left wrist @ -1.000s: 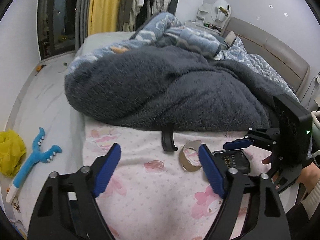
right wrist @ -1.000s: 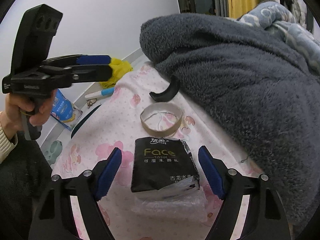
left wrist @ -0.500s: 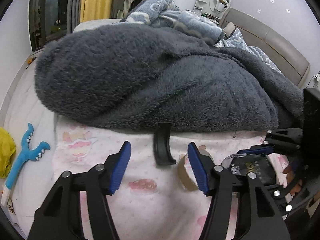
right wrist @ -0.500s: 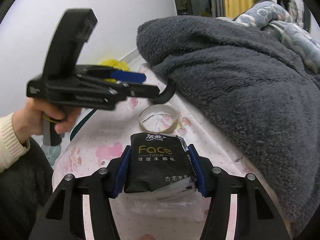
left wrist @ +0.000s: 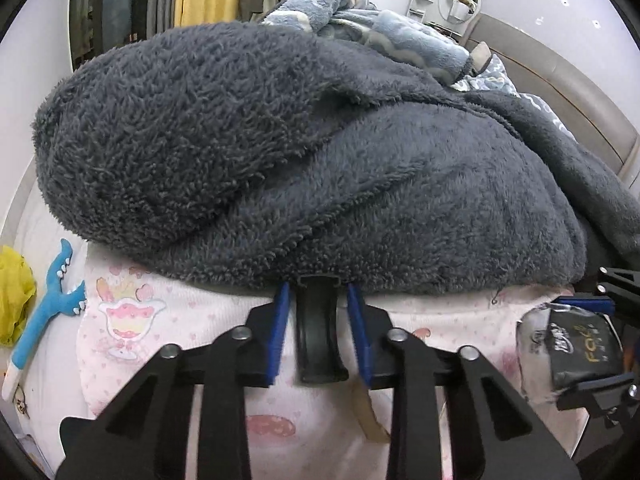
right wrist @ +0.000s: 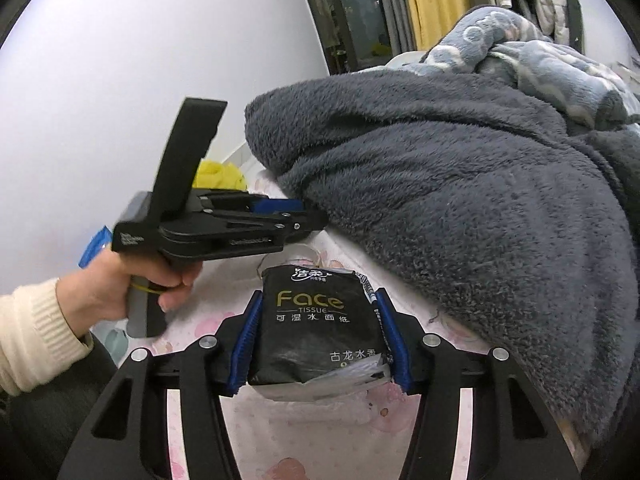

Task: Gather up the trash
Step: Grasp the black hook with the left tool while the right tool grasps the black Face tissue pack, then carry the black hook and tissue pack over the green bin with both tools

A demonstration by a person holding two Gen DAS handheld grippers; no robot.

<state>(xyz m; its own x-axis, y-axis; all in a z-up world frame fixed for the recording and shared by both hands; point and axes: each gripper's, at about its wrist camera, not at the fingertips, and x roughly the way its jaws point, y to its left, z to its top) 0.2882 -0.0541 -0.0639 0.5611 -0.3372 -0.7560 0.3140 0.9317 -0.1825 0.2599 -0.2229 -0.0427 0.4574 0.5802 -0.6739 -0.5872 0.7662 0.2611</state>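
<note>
Two risks: the left claw [left wrist: 318, 338], closing around the black curved piece [left wrist: 319, 336], could snag the grey blanket [left wrist: 280, 160] at twelve o'clock; the right claw [right wrist: 320, 344], clamping the tissue pack [right wrist: 316, 324], may lose its loose wrapper.

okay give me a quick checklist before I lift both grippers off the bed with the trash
1. Right gripper shut on black tissue pack: ok.
2. Left gripper straddles curved black plastic piece, jaws closing: ok.
3. Left pads pressing the piece: not ok, gaps show on both sides.
4. Grey fleece blanket clear of the piece: not ok, its edge lies against the far end.
5. Tape ring collected: not ok, lying under the left gripper.
6. Bin location: cannot tell.
</note>
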